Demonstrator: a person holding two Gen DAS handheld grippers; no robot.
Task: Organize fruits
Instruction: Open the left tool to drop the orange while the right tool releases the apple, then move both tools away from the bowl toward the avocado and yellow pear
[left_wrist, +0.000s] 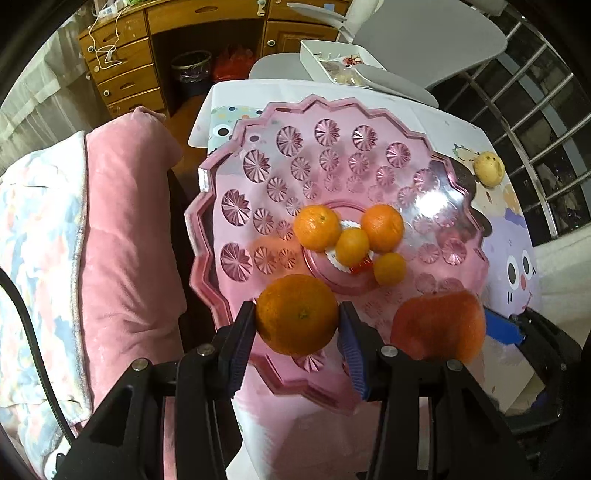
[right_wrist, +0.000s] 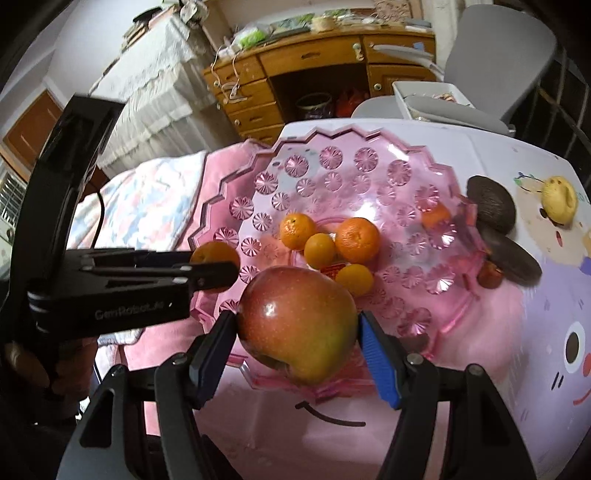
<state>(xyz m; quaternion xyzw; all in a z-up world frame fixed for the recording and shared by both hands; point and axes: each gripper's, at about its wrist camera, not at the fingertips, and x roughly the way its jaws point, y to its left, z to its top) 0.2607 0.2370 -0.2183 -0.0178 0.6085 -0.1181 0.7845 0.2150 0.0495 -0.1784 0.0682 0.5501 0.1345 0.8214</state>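
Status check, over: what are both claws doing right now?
Left claw clamped on an orange. Right claw clamped on an apple. Both over pink bowl, four small oranges inside. Nothing blocking.

Your left gripper points steeply down, its pads pressed on either side of an orange. Your right gripper, just beside it, tilts down too, jaws wider, clamped on an apple.

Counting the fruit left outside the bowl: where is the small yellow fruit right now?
The small yellow fruit lies on the cartoon tablecloth, right of the pink scalloped plastic bowl, beside a dark avocado.
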